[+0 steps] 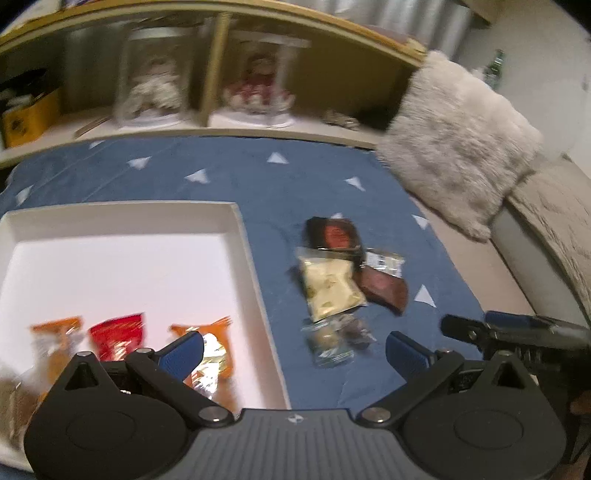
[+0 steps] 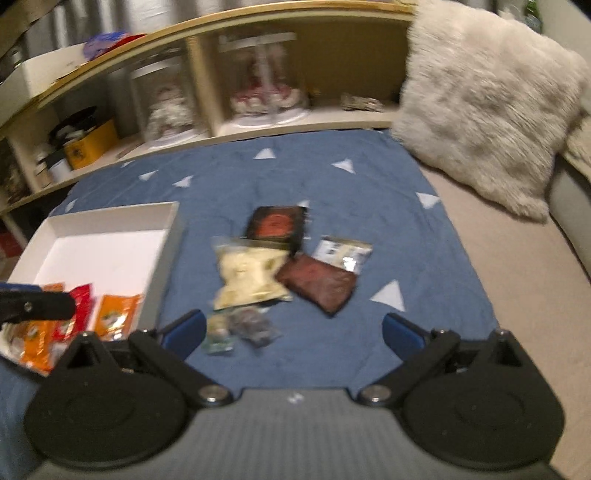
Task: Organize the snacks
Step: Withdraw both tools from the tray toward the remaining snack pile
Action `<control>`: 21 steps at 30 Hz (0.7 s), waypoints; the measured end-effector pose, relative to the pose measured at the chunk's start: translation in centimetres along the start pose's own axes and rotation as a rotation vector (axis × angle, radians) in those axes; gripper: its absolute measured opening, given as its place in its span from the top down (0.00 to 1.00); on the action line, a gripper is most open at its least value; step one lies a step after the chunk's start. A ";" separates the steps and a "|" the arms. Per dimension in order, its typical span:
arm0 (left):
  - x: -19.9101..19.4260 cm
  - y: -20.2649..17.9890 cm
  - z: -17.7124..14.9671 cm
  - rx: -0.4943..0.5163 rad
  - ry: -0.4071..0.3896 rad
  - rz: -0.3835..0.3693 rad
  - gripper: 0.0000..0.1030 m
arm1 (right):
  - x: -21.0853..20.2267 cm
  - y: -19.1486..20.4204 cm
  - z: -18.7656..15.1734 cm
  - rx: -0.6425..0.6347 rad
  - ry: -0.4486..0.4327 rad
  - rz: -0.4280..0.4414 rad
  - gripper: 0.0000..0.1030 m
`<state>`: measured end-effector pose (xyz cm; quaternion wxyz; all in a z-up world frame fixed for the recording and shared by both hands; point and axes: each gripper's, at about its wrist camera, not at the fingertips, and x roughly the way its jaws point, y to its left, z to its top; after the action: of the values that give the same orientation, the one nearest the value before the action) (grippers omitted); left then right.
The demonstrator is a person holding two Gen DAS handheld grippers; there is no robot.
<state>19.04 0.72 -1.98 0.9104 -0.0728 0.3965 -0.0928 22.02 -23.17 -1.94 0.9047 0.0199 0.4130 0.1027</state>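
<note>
Left gripper (image 1: 291,349) spread wide, nothing between its fingers; right gripper (image 2: 293,332) likewise wide, empty. Both hover low over the blue cloth (image 2: 369,221), fingers pointing fwd toward the shelf.

Near, lower left of both views: white tray (image 1: 255,266) w/ three packets already in, orange, red packet (image 1: 116,336), orange, in a row along its near edge. The left gripper's left finger sits in front of the rightmost orange one.

Mid-frame, beside the tray on the cloth: loose pile. Closest is a small clear pouch (image 2: 240,328) w/ dark bits, touching the pale yellow bag (image 2: 251,277) behind it. Brown packet (image 2: 317,288) to the right, overlapping a silver sachet (image 2: 341,253); dark box w/ red label (image 2: 277,223) furthest back.

Far: shelf (image 2: 207,26) w/ blurred jars, fluffy cushion (image 2: 491,92) upper right.

Judgement: step in hand = picking the next snack, prob. the clear pouch, as it's nearest. Best to come straight down, straddle it across its short side, avoid snagging the yellow bag's edge, pinch gently since the wrapper is thin and slippery. Frames blurred, so fine contact can't be told.
</note>
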 end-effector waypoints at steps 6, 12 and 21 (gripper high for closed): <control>2.7 -2.0 -1.0 0.165 0.000 -0.059 0.01 | 2.9 -3.0 0.0 0.227 0.072 0.135 0.17; 5.9 -3.3 -1.6 0.317 0.032 -0.134 0.12 | 5.7 -2.9 0.9 0.301 0.116 0.223 0.19; 10.5 -4.3 -1.9 0.430 0.102 -0.182 0.26 | 10.7 -2.8 1.0 0.428 0.271 0.301 0.29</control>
<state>24.14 -5.99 -9.84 0.8717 0.0923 0.4047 -0.2603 30.10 -23.70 -9.56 0.7910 0.2574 0.5349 0.1481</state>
